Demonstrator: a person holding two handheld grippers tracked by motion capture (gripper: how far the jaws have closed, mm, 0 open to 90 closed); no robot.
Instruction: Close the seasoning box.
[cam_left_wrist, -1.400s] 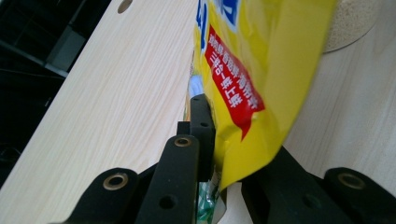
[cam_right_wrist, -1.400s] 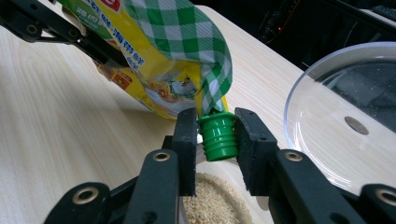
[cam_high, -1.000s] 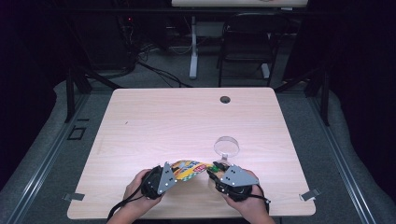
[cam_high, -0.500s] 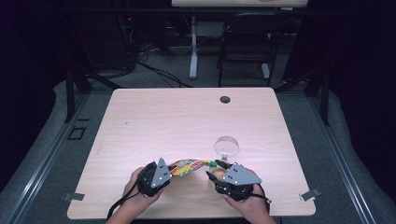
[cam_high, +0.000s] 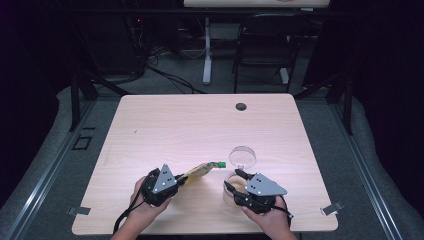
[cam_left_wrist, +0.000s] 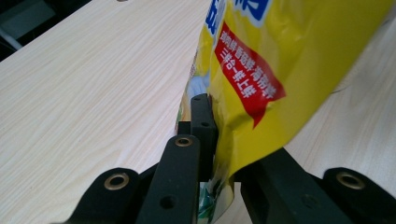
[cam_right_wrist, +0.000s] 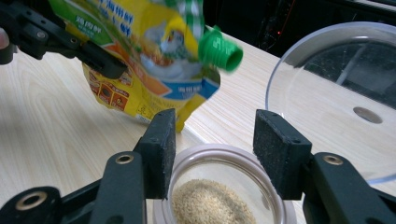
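A yellow spouted pouch (cam_high: 199, 171) with a green cap (cam_high: 220, 164) is held off the table by my left gripper (cam_high: 183, 179), which is shut on its bottom edge (cam_left_wrist: 243, 84). The capped spout (cam_right_wrist: 219, 49) points toward a clear lid (cam_high: 243, 156) lying flat. My right gripper (cam_high: 232, 179) is open, its jaws standing just over a small clear jar (cam_right_wrist: 224, 163) that holds beige granules (cam_right_wrist: 210, 203). In the right gripper view the pouch (cam_right_wrist: 154, 65) hangs just beyond that gripper (cam_right_wrist: 215, 135). The left gripper (cam_left_wrist: 219, 121) has one jaw hidden behind the pouch.
The pale wooden table (cam_high: 175, 125) has a dark round hole (cam_high: 241, 106) near its far edge. The clear lid (cam_right_wrist: 336, 93) lies right of the jar. A chair and desk legs stand beyond the table.
The pouch's spout end has swung away from the right gripper's jaws, farther up the table toward the lid. The two grippers now stand farther apart.
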